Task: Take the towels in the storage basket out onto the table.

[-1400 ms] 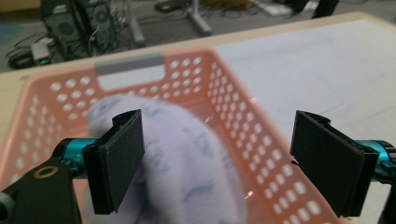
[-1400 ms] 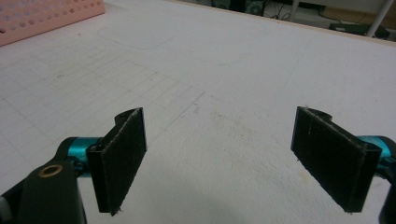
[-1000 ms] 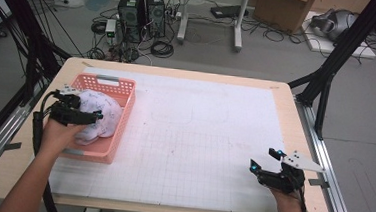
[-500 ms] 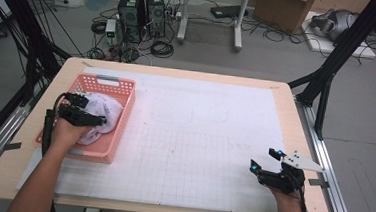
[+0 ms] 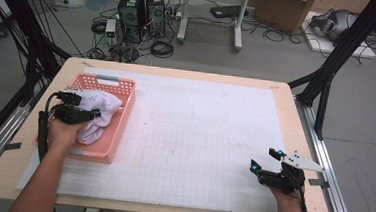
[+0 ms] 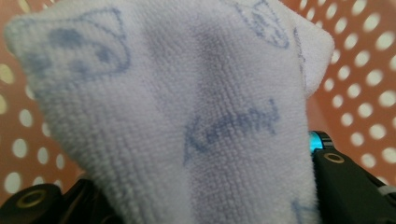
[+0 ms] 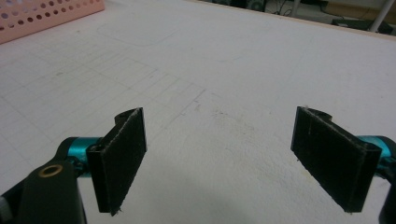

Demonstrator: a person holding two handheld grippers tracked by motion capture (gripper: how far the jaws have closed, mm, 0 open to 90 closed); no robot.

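Left gripper view — fingers clamp towel; right fingers wide apart.

A white towel with faint blue print stands pinched in the left tool, pink perforated basket wall behind.

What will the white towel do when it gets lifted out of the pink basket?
The white towel looks soft and fuzzy, so it will probably droop and hang. It likely weighs little. The left gripper seems clamped on it inside the pink basket, so slipping seems unlikely.
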